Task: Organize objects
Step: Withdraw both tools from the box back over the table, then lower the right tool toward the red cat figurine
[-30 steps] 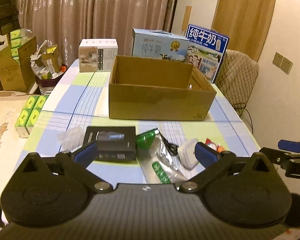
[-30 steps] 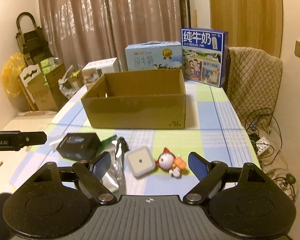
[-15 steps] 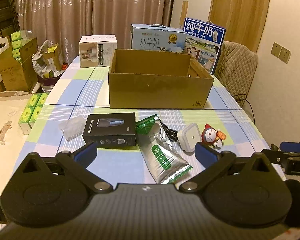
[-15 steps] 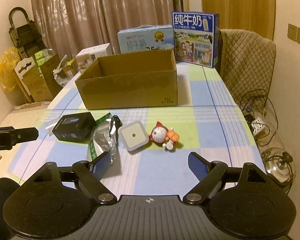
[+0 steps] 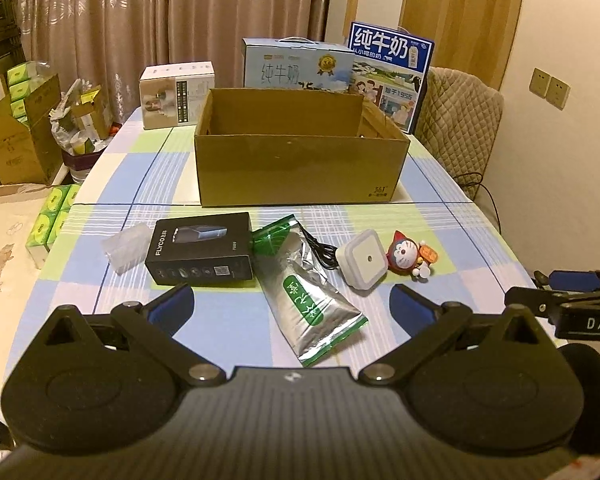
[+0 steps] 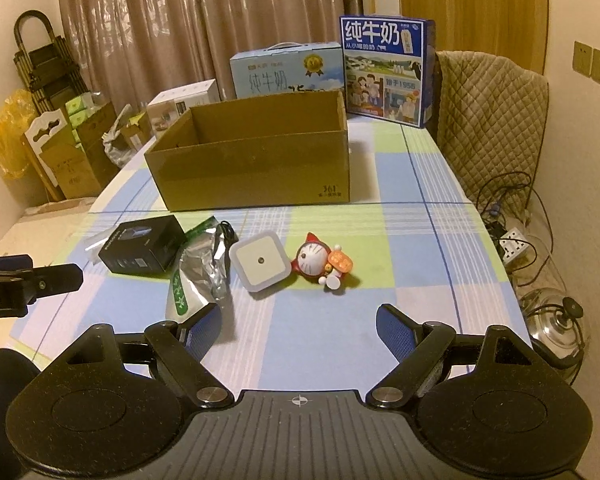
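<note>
Both grippers, left gripper [image 5: 292, 300] and right gripper [image 6: 296, 320], hang empty, fingers spread wide. Foil pouch [image 5: 310, 300] lies nearest on the surface, then black box [image 5: 202, 250], white cube [image 6: 260, 262], toy figure [image 6: 320, 260]. Empty carton [image 5: 300, 172] sits behind. Best bet: drop square over one item, clear of its neighbours.

Both wrist views look forward and downward along the table [image 5: 440, 184] from its near edge; each shows the cardboard box [image 5: 300, 172] near 12 o'clock.
</note>
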